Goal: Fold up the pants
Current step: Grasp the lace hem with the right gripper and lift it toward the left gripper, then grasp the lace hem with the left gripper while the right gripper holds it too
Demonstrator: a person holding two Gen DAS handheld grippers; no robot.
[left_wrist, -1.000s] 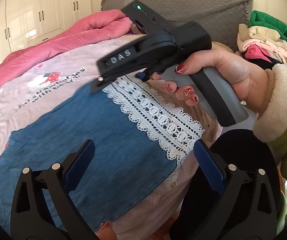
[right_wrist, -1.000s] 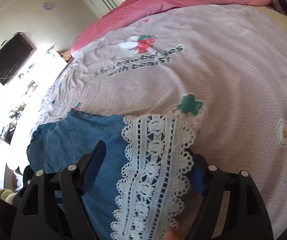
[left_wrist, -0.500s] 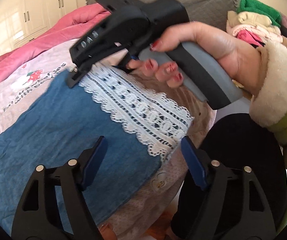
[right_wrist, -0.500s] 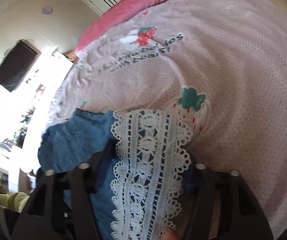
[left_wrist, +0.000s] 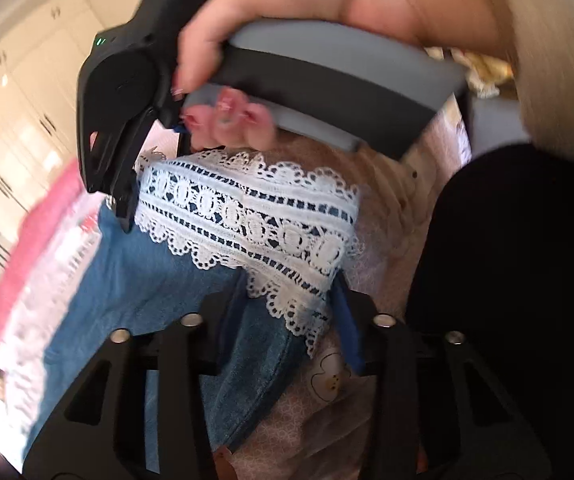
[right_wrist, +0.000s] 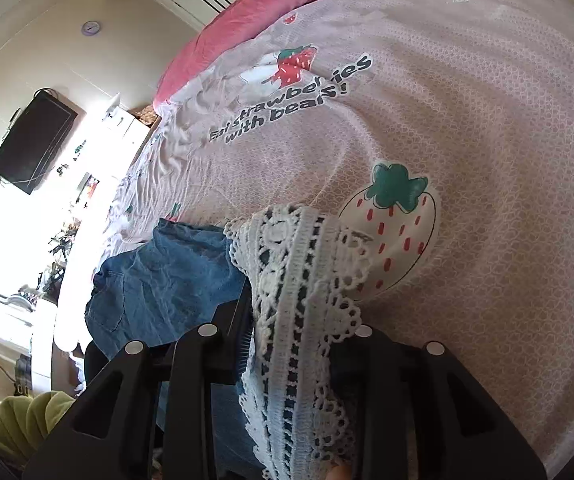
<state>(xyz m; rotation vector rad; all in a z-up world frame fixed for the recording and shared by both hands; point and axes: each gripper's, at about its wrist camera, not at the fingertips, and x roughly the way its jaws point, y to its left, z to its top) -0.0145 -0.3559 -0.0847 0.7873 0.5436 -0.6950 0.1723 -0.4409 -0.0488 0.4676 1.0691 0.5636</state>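
While the blue denim pants (left_wrist: 135,280) lie spread across the pink strawberry-print bedspread (right_wrist: 467,128), both tools are clamped on their white lace hem (left_wrist: 247,216). Seen from the left wrist camera, the left tool (left_wrist: 291,300) has its blue-padded fingers (left_wrist: 347,328) pressed in on the near corner of the lace, with denim bunched under it. At the far end of the same lace band, the right tool (left_wrist: 125,204) comes down from above, its black tip at the lace edge, gripped by a hand (left_wrist: 327,12) with painted nails. From the right wrist camera, the right tool (right_wrist: 287,344) is closed on the lace hem (right_wrist: 299,300), which rises in a gathered peak between its fingers and hides most of the right one. Beyond the lace, the rest of the pants (right_wrist: 167,276) trails away toward the bed's edge. Just beside the lace, the bedspread shows a printed strawberry (right_wrist: 395,224); farther off is dark lettering (right_wrist: 287,100), and past that a pink quilt (right_wrist: 247,12). Off the bed, a black television (right_wrist: 33,146) hangs on the wall.
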